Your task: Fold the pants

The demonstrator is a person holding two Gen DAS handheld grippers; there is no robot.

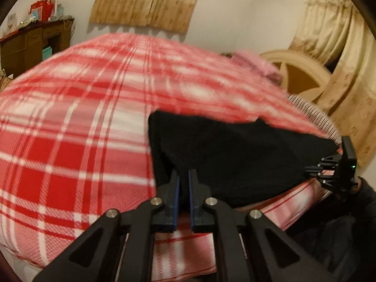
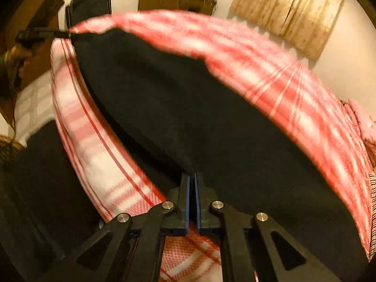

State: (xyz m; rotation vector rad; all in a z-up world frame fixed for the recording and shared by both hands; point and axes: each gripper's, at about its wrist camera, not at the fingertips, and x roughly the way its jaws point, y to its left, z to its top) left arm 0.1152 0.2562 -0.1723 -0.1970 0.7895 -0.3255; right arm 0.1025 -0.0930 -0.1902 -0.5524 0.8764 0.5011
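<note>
Black pants (image 1: 235,155) lie along the near edge of a bed covered with a red and white plaid blanket (image 1: 70,117). My left gripper (image 1: 184,176) is shut on the near edge of the pants close to their left end, with dark cloth between its blue pads. At the cloth's right corner my right gripper (image 1: 315,166) pinches the fabric. In the right wrist view the pants (image 2: 188,117) stretch away to the upper left. There my right gripper (image 2: 191,176) is shut on their near edge. My left gripper (image 2: 67,34) holds the far corner.
A rounded cream headboard (image 1: 298,70) and a pink pillow (image 1: 253,63) are at the bed's right end. A brown cabinet (image 1: 30,42) with red boxes stands against the far wall. Beige curtains (image 1: 145,2) hang behind the bed. A person's dark clothing fills the lower right.
</note>
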